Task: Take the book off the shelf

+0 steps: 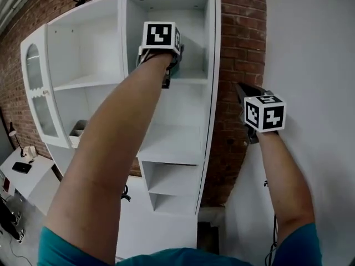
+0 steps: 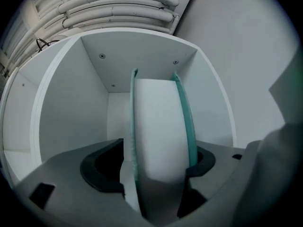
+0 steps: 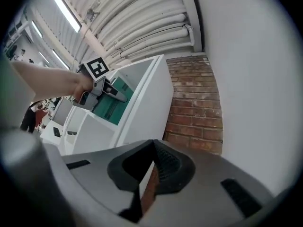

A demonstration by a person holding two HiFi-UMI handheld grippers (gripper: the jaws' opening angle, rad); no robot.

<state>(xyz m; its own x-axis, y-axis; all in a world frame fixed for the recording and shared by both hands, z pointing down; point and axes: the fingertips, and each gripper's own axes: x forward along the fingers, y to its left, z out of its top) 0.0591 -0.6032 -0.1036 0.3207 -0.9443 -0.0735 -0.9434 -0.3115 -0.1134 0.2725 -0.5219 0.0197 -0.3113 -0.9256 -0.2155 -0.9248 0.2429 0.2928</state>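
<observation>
Left gripper [image 2: 158, 169] is clamping the teal-covered, white-paged book [image 2: 158, 122], which is standing upright in the white wooden shelf's [image 1: 212, 82] top compartment, page edges facing outward. Right gripper [image 3: 152, 167], jaws together and empty, is hanging right of the shelf.

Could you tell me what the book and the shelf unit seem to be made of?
The book looks like white paper pages between thin teal covers, probably card. The shelf unit seems painted or laminated board: smooth, matte white, with screw heads inside.

The book [image 2: 161, 131], having teal covers and white page edges, is standing upright inside the top compartment of the white shelf [image 1: 212, 49], between the fingers [image 2: 102, 171] of the left gripper [image 2: 158, 174].
</observation>
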